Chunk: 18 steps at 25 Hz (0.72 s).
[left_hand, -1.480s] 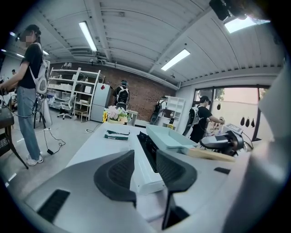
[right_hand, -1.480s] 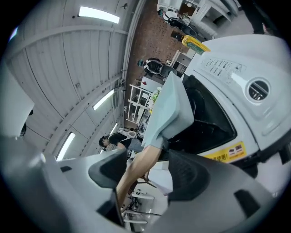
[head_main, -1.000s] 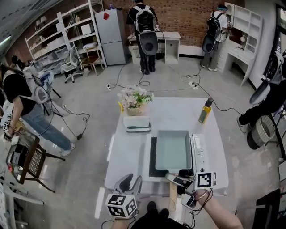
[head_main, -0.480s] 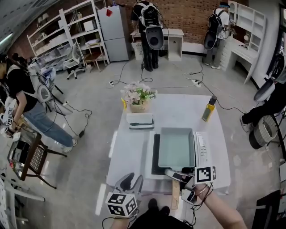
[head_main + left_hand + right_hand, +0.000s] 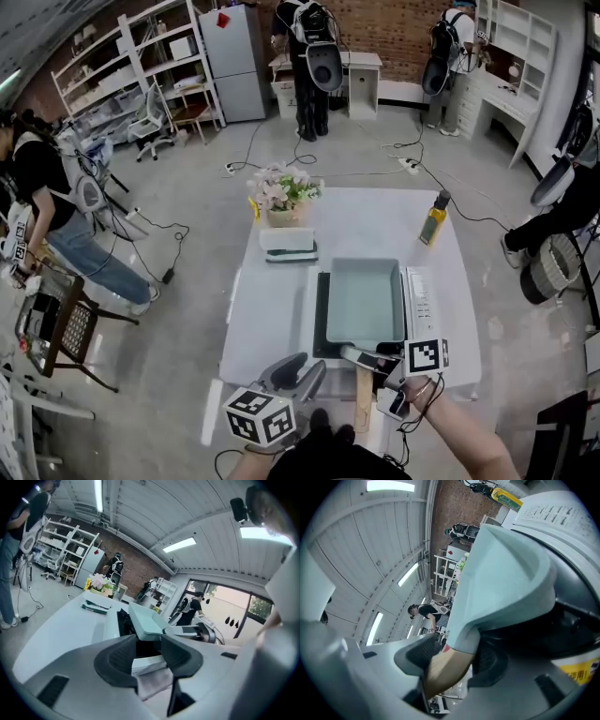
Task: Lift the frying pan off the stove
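A pale teal rectangular frying pan point(image 5: 364, 298) sits on the black stove point(image 5: 321, 323) on the white table. Its wooden handle point(image 5: 363, 405) sticks out over the near edge. My right gripper point(image 5: 361, 359) is at the neck of that handle. Its jaws have just been closing with the handle point(image 5: 443, 670) between them, and both pads now lie against it. My left gripper point(image 5: 302, 367) hovers at the table's near edge, left of the handle, open and holding nothing. The left gripper view looks past the open left gripper point(image 5: 149, 651) at the pan point(image 5: 145, 620).
A flower pot point(image 5: 283, 202), a flat stack of boxes point(image 5: 288, 246) and a yellow oil bottle point(image 5: 431, 220) stand on the far half of the table point(image 5: 267, 319). The stove's white control panel point(image 5: 419, 307) runs along the pan's right side. People, chairs and cables surround the table.
The left gripper has swung forward and right, closer to the table's near edge. The right gripper stayed at the handle and its jaws narrowed around it.
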Each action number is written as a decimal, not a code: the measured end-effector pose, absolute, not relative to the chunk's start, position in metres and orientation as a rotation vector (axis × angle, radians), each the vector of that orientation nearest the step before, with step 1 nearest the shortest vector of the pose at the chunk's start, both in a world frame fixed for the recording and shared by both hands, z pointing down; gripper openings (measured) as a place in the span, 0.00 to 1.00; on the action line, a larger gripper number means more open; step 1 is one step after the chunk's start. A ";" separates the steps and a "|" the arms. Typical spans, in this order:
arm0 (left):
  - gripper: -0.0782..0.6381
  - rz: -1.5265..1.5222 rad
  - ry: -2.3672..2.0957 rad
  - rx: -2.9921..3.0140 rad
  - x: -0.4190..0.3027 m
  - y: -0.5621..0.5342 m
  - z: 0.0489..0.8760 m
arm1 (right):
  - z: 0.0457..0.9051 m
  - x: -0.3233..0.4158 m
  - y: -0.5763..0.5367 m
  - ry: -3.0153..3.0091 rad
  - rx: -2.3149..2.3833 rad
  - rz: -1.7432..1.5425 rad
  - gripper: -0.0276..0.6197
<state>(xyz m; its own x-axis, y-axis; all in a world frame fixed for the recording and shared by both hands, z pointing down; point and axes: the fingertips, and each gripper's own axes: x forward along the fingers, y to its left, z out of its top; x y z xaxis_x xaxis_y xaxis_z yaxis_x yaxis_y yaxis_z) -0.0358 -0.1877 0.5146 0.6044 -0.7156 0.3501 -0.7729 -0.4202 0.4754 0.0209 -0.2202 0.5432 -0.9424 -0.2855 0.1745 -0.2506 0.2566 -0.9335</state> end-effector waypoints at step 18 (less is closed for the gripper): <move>0.40 -0.066 -0.661 1.992 0.043 -0.164 0.522 | 0.544 0.021 -0.219 2.472 -0.495 -1.832 0.38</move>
